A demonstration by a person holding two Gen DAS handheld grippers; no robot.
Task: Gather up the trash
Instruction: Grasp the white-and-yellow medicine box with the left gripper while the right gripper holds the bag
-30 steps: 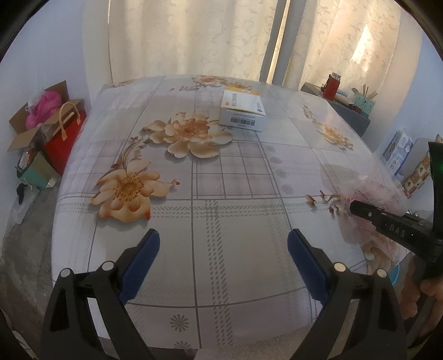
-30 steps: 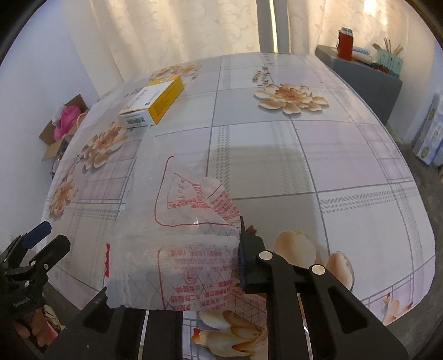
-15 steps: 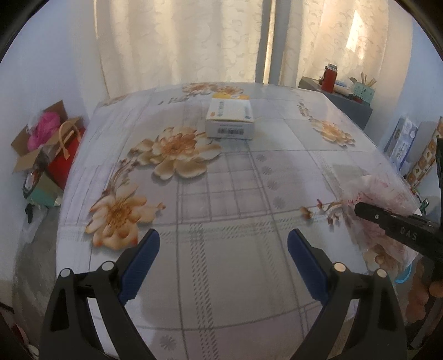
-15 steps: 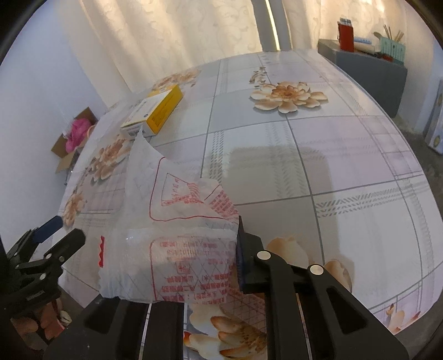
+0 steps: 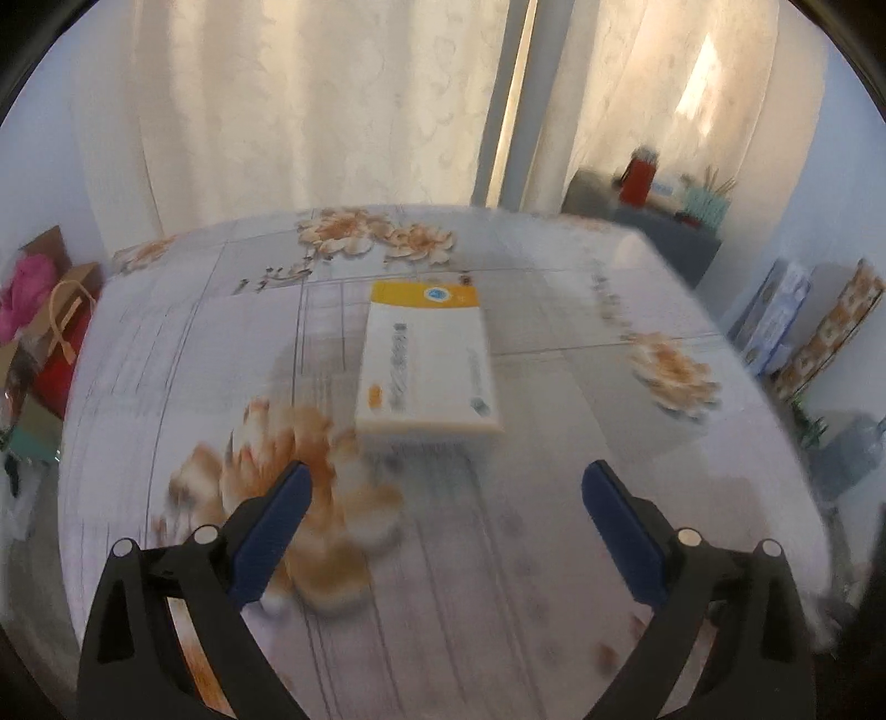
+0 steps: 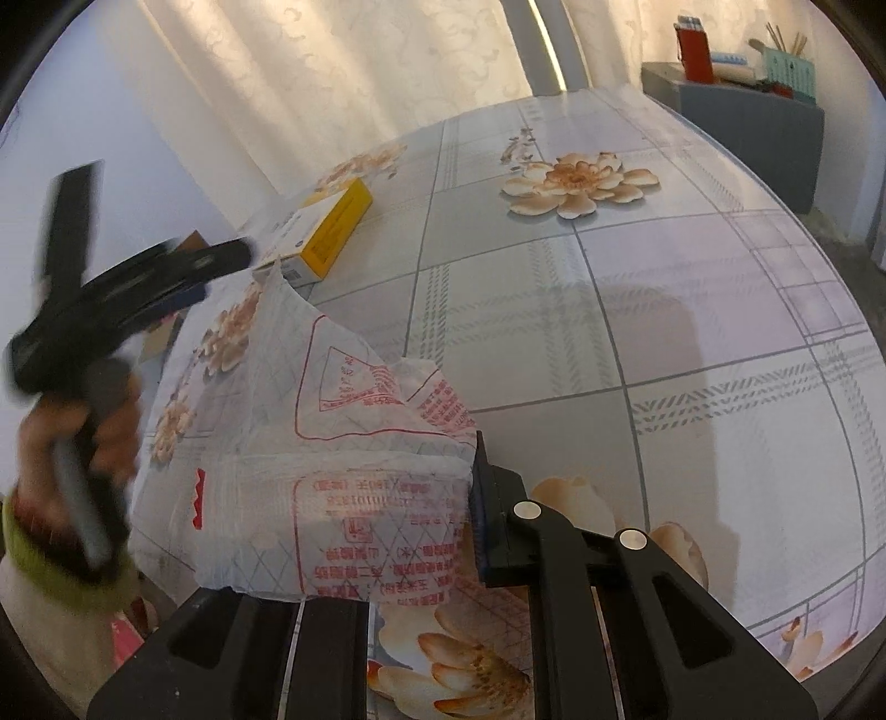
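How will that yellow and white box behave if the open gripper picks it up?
The box looks like thin cardboard, so probably light and fairly stiff, though a hard squeeze might dent it. It lies flat on the glossy tablecloth, so it may slide if nudged and seems unlikely to tip.

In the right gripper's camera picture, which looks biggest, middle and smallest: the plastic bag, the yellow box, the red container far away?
1. plastic bag, though it is nearest the camera
2. yellow box
3. red container, farthest away, so its true size is unsure
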